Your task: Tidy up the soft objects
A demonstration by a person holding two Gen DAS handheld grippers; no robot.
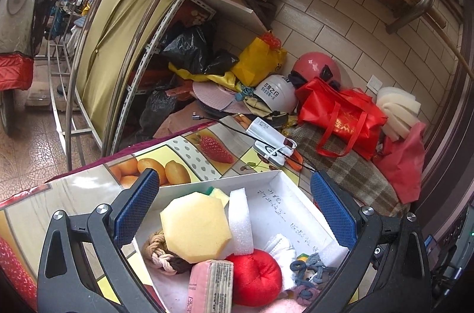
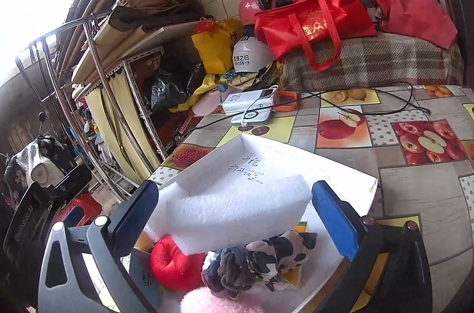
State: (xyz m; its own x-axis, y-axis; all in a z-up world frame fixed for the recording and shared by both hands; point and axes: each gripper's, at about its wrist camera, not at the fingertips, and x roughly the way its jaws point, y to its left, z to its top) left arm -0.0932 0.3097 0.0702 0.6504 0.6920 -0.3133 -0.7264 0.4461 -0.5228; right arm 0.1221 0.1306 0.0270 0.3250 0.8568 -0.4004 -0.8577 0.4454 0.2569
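Note:
A white box on the fruit-print tablecloth holds soft objects: a yellow hexagonal sponge, a white foam strip, a red plush ball, a braided rope, a pink packet and hair ties. My left gripper is open above the box, holding nothing. My right gripper is shut on a white foam block, held over the box. Below it lie the red plush ball and a cow-print scrunchie.
A white power bank with a black cable lies on the table beyond the box. Behind are a red bag, helmets, a plaid blanket, a yellow bag and a metal rack.

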